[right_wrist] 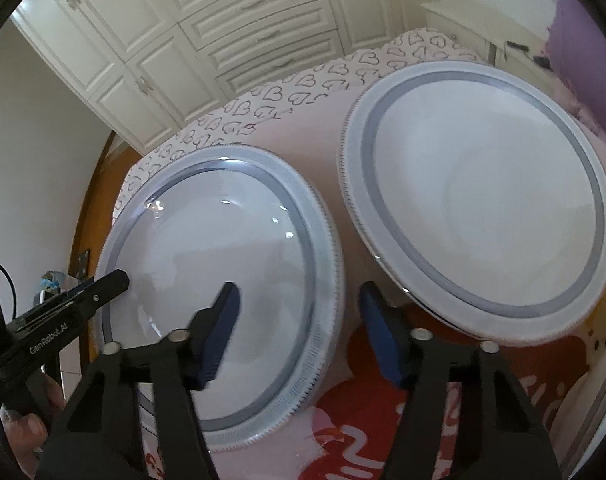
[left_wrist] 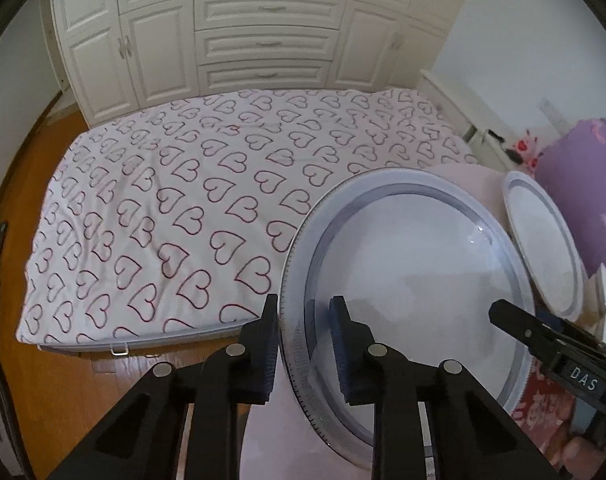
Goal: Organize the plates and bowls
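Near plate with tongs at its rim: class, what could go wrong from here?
The left tongs pinch the near plate by its rim only; it might slip.
The right tongs straddle the opposite rim, unclosed; uneven lifting could tilt it.
The second plate sits close beside; it could get knocked.

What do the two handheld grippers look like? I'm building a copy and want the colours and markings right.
Both are matte black. The left gripper and right gripper have angular black fingers with ribbed dark-blue pads and round silver pins at the linkage joints. White lettering shows on their sides: "DAS" on the right one, "GenRobot.AI" on the left, where a thin black cable trails.
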`<state>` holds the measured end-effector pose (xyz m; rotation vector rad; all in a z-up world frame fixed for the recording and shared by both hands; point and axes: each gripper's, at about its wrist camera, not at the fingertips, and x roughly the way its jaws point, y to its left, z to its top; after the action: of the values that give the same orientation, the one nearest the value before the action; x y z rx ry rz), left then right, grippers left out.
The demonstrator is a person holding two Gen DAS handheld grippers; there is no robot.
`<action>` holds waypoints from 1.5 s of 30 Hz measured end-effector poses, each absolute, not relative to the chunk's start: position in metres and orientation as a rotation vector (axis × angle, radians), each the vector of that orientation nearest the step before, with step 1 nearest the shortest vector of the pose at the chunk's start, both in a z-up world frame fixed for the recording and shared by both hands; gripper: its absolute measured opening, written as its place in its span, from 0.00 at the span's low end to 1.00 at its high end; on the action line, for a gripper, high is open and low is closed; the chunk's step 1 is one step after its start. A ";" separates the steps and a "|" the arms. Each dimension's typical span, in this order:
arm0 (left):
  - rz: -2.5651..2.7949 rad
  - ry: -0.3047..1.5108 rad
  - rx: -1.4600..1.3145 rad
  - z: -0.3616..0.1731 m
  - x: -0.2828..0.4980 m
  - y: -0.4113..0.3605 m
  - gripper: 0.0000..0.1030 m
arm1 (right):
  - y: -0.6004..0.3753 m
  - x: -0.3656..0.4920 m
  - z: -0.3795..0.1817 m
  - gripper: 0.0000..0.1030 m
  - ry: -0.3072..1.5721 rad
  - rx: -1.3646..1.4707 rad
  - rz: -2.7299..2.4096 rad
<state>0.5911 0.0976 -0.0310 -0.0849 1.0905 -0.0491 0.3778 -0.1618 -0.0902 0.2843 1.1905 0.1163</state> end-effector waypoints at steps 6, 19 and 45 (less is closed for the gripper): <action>-0.053 1.083 -0.089 -0.035 0.586 0.097 0.20 | -0.153 0.381 -0.091 0.43 1.184 0.249 0.112; -0.038 1.083 -0.084 -0.035 0.581 0.086 0.21 | -0.150 0.388 -0.093 0.39 1.170 0.235 0.111; 0.006 1.074 -0.089 -0.028 0.571 0.087 0.20 | -0.157 0.392 -0.097 0.25 1.140 0.261 0.159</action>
<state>0.5713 0.0871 -0.0280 -0.0888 1.0744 0.0063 0.3917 -0.1567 -0.0968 0.2608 1.1400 0.1595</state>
